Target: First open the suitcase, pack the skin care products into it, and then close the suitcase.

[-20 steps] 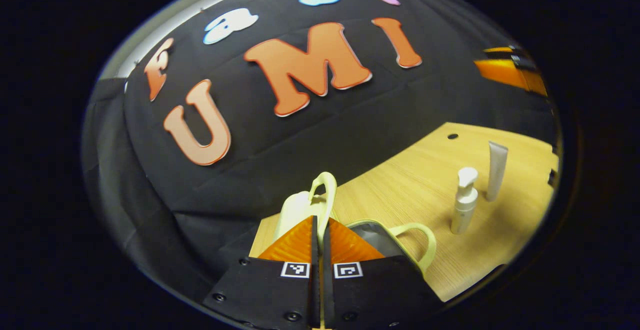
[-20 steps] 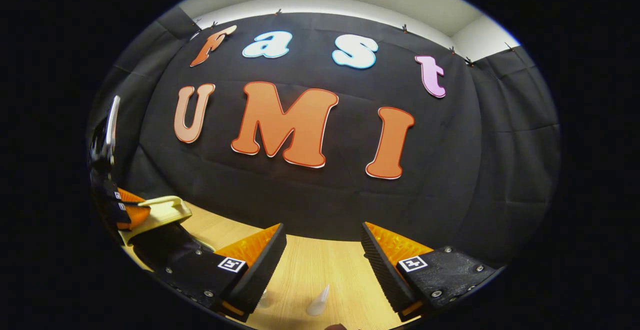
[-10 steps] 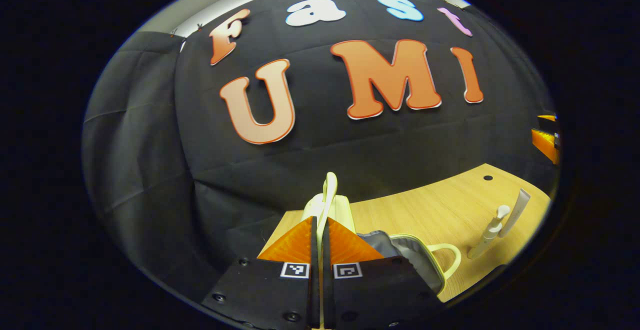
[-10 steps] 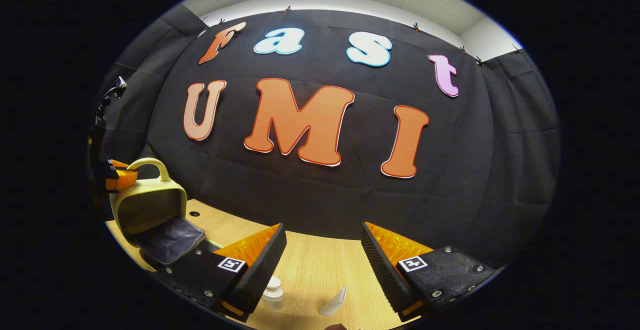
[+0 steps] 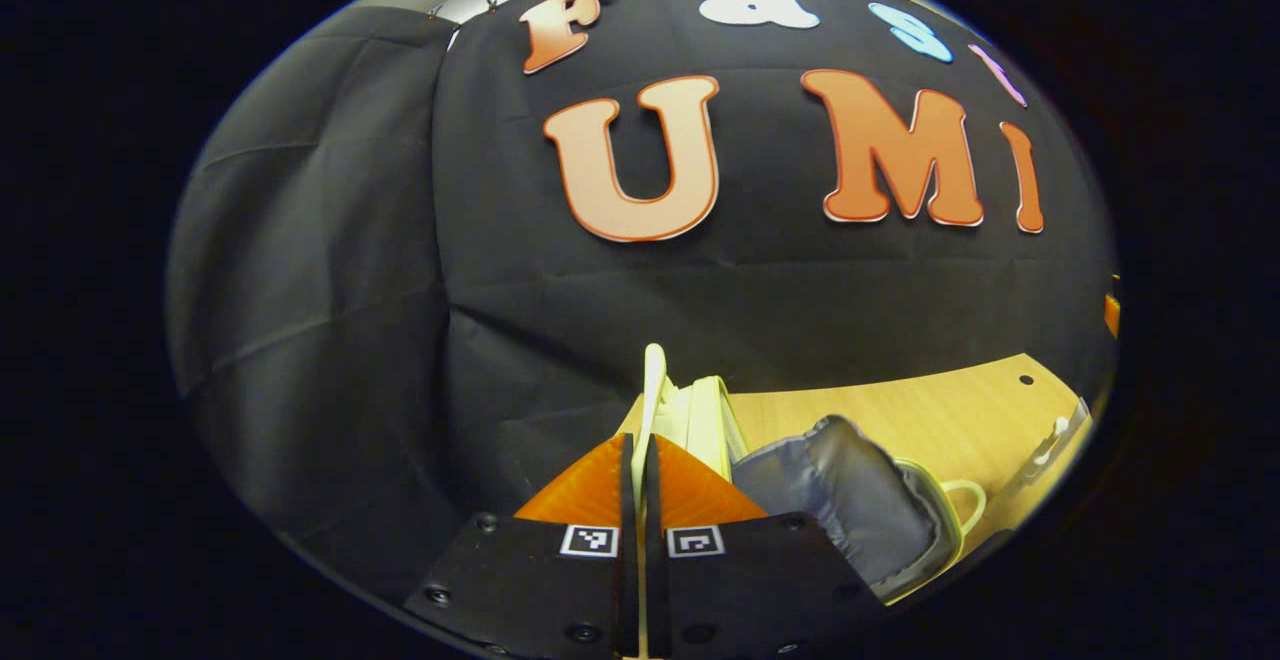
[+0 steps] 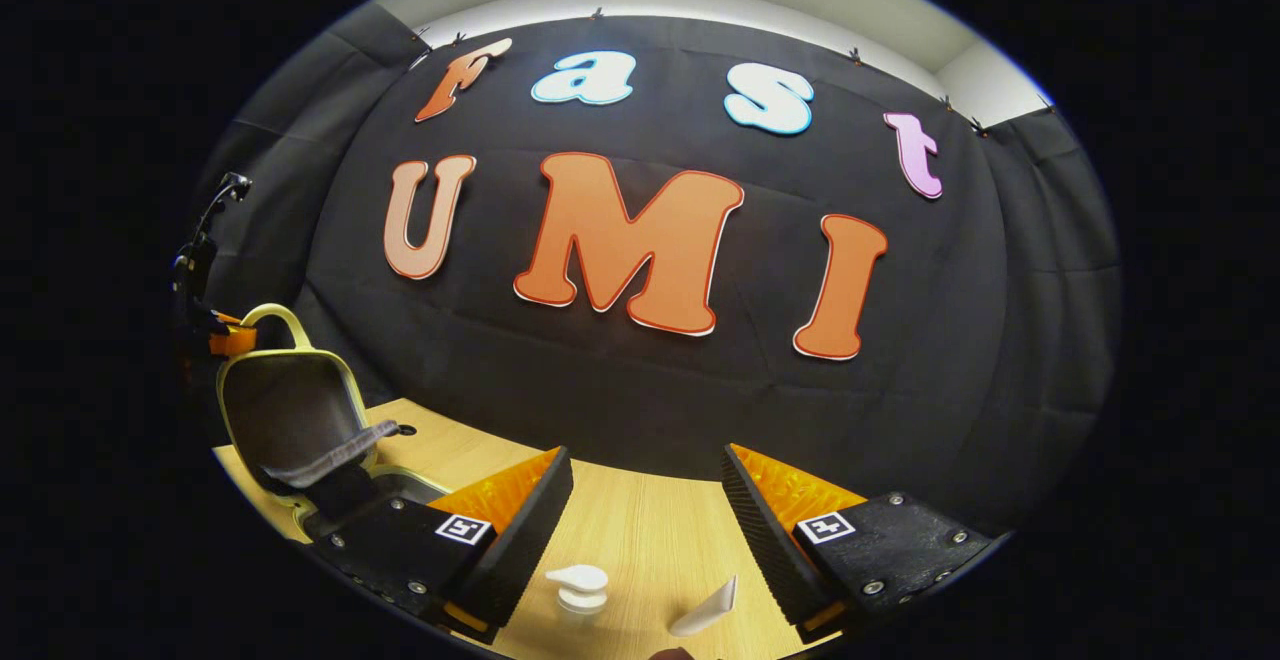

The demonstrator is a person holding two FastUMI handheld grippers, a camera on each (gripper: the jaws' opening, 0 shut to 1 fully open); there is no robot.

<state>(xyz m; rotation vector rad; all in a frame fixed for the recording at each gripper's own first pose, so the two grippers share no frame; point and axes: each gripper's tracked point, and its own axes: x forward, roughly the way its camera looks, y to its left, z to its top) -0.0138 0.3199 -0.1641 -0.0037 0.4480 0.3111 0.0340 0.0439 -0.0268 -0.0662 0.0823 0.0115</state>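
Note:
My left gripper [image 5: 637, 442] is shut on the pale yellow handle [image 5: 652, 380] of the suitcase lid [image 5: 705, 418]. In the right gripper view the lid [image 6: 290, 410] stands nearly upright at the far left, its dark inside facing me, with the left gripper [image 6: 228, 342] at its top handle. The grey lining [image 5: 850, 495] of the open suitcase bulges to the right of my left fingers. My right gripper [image 6: 645, 465] is open above the table, nothing between its fingers. Just below it stand a white pump bottle [image 6: 577, 582] and a white tube [image 6: 705, 612].
The wooden table [image 6: 640, 530] runs back to the black cloth wall. A small round hole [image 5: 1025, 379] sits in the tabletop near the far right edge. The pump bottle [image 5: 1045, 438] and tube [image 5: 1076, 414] stand at the right rim of the left gripper view.
The left gripper has lifted the lid by its handle from partly raised to nearly upright, swinging left. The right gripper has eased towards the bottle and tube, still open.

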